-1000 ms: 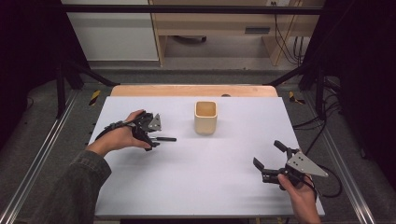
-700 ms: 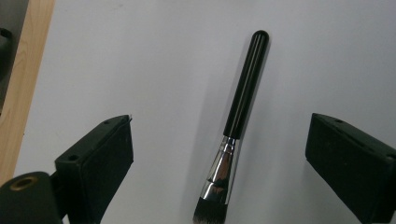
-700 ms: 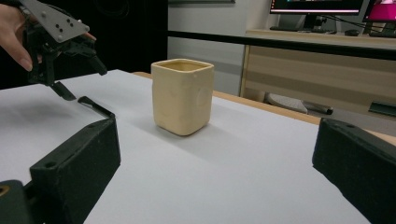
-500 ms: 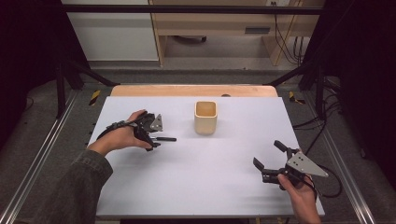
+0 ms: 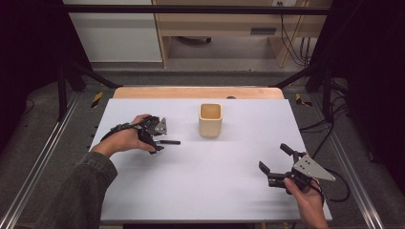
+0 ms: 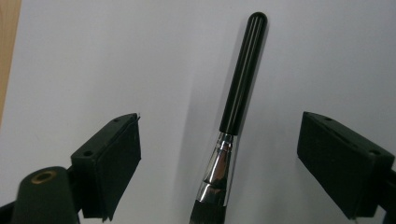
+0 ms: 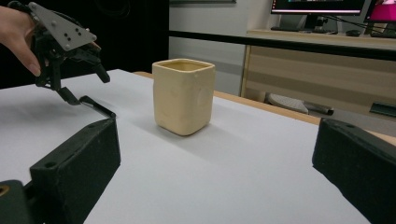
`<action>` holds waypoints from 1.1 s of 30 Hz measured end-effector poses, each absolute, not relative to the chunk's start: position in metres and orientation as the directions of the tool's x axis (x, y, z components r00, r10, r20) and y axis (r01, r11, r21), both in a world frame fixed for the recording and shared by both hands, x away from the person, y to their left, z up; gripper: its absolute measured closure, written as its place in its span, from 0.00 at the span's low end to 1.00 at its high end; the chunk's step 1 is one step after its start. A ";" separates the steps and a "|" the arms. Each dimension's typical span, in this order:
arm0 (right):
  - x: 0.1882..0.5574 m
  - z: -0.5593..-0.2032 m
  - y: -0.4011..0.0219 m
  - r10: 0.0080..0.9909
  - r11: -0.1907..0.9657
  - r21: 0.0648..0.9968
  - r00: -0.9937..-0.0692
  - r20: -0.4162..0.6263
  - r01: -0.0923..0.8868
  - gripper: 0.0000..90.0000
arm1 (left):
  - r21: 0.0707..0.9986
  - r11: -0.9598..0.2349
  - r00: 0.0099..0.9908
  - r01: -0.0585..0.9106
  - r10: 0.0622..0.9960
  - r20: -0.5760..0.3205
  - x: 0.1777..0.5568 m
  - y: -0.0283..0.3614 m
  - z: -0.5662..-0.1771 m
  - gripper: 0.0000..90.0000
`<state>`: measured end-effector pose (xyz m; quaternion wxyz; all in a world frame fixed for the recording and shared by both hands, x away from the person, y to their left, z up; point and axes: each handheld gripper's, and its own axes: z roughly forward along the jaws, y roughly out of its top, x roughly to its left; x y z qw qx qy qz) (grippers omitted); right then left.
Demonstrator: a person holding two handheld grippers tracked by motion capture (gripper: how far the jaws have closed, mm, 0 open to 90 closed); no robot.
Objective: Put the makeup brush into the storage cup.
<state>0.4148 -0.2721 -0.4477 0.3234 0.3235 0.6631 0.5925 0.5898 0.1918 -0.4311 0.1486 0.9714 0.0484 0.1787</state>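
Black unlabelled brush (image 6: 236, 116) between parted left gripper (image 6: 219, 163) jaws, just closing.

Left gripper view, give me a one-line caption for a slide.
Left gripper open over a black-handled brush lying on the white table, jaws closing in on either side, pads not touching it.

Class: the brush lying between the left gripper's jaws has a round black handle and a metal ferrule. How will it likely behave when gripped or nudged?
The brush handle looks round and glossy, so it may roll or slip in the left gripper. It looks slim and probably light. The handle seems stiff.
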 end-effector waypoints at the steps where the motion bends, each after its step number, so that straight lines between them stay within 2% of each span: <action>1: 0.415 -0.448 -0.272 0.812 0.088 0.995 -0.581 -0.046 0.045 0.02 | 0.304 -0.952 0.932 0.044 0.149 0.332 0.591 0.192 -0.431 0.15; 4: 0.415 -0.448 -0.272 0.812 0.089 0.995 -0.582 -0.045 0.047 0.02 | 0.317 -0.947 0.932 0.060 0.167 0.323 0.592 0.193 -0.433 0.15; 25: 0.414 -0.447 -0.272 0.815 0.085 0.995 -0.577 -0.044 0.044 0.02 | 0.306 -0.951 0.940 0.042 0.142 0.312 0.593 0.191 -0.435 0.20; 33: 0.414 -0.447 -0.271 0.815 0.091 0.995 -0.577 -0.050 0.043 0.02 | 0.304 -0.952 0.946 0.031 0.126 0.300 0.592 0.189 -0.436 0.27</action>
